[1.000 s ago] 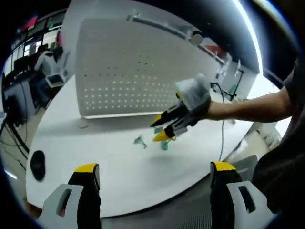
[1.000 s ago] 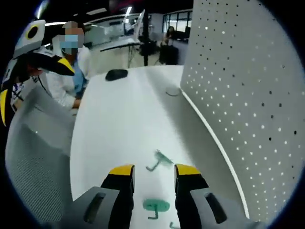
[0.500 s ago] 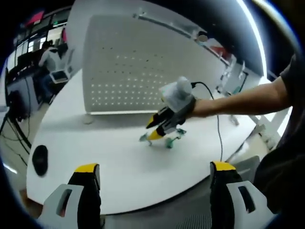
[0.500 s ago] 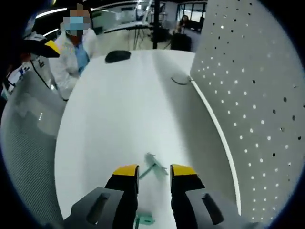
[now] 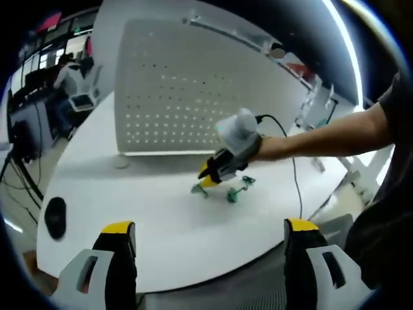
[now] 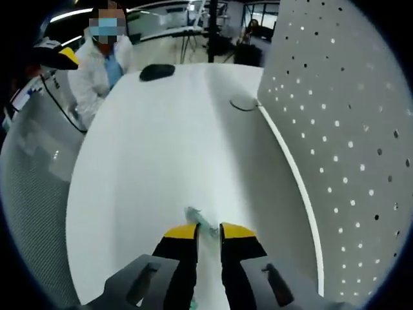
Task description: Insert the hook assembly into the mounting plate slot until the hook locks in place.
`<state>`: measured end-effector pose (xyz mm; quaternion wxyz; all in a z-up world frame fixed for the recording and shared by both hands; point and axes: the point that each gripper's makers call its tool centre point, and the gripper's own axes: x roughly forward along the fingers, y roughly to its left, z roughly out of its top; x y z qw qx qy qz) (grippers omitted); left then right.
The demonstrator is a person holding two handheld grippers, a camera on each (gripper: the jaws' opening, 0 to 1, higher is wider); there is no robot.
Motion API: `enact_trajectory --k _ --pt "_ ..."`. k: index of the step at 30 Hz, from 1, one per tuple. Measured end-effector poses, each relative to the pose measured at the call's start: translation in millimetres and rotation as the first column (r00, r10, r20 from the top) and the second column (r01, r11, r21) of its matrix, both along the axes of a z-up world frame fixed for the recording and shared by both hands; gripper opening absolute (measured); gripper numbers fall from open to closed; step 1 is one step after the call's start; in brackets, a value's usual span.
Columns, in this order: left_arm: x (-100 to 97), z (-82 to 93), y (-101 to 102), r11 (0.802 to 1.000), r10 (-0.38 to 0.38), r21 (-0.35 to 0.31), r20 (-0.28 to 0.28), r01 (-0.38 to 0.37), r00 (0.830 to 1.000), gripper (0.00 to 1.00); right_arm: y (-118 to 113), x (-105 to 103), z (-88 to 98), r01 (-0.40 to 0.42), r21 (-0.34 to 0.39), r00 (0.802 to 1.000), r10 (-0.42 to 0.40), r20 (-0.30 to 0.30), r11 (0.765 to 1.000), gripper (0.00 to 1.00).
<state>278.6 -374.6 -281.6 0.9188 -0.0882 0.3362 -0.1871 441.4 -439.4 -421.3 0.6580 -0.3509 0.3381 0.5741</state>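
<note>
In the left gripper view, the left gripper (image 5: 210,236) is hovering over the near edge of the round white surface (image 5: 161,219), its yellow-tipped fingers (image 5: 118,227) standing wide apart with nothing between them. Across the surface, the right gripper (image 5: 208,177) is reaching in from the right on a person's bare forearm (image 5: 322,137), tilting down so its yellow tips are meeting the surface at a small green hook piece (image 5: 197,190). A second green piece (image 5: 237,190) is lying just beside it, to the right. Behind both, a white perforated panel (image 5: 193,90) is standing upright on the surface. A dark mouse-like object (image 5: 55,217) is sitting near the left edge, and a cable (image 5: 293,171) is trailing from the right gripper. No writing is readable here.

In the right gripper view, the right gripper (image 6: 208,230) is pointing down at the surface (image 6: 148,148), its fingers (image 6: 182,231) drawn narrow around the green hook piece (image 6: 199,217), which is poking out just ahead of the tips; whether they are actually pinching it cannot be told. The perforated panel (image 6: 342,129) is rising along the right. A person in a white coat (image 6: 97,68) is sitting beyond the surface's far left edge, near the dark object (image 6: 157,72). No labels are legible.
</note>
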Motion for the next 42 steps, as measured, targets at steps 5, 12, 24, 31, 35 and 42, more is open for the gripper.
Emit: enact_trajectory --k 5,12,24,31,35,42 --pt "0.3 -1.3 1.2 1.0 0.004 0.001 -0.001 -0.004 1.0 0.97 -2.9 -5.4 -6.5 -0.044 -0.032 0.999 0.044 0.009 0.999 0.04" --pt "-0.1 -0.8 6.1 1.0 0.014 0.002 0.0 -0.014 1.0 0.97 -0.5 -5.4 -6.4 -0.074 -0.042 0.996 0.075 0.042 0.996 0.02" --pt "-1.3 -1.1 9.5 1.0 0.025 0.004 0.004 -0.025 1.0 0.97 -1.0 -12.0 -8.7 -0.002 -0.022 1.0 0.002 0.005 1.0 0.0" --pt "-1.2 -0.8 8.6 1.0 0.025 0.002 0.006 -0.025 1.0 0.97 -2.4 -12.0 -6.2 0.027 -0.004 1.0 -0.027 -0.003 1.0 0.0" --pt "-0.9 -0.8 10.6 1.0 0.03 0.004 0.009 -0.03 1.0 0.97 -1.9 -9.9 -4.3 0.036 0.001 0.999 -0.036 0.005 0.999 0.0" --pt "-2.9 1.2 11.3 1.0 0.028 0.008 0.014 -0.028 1.0 1.0 -2.2 -10.1 -1.1 0.056 0.01 0.998 -0.056 0.005 0.998 0.0"
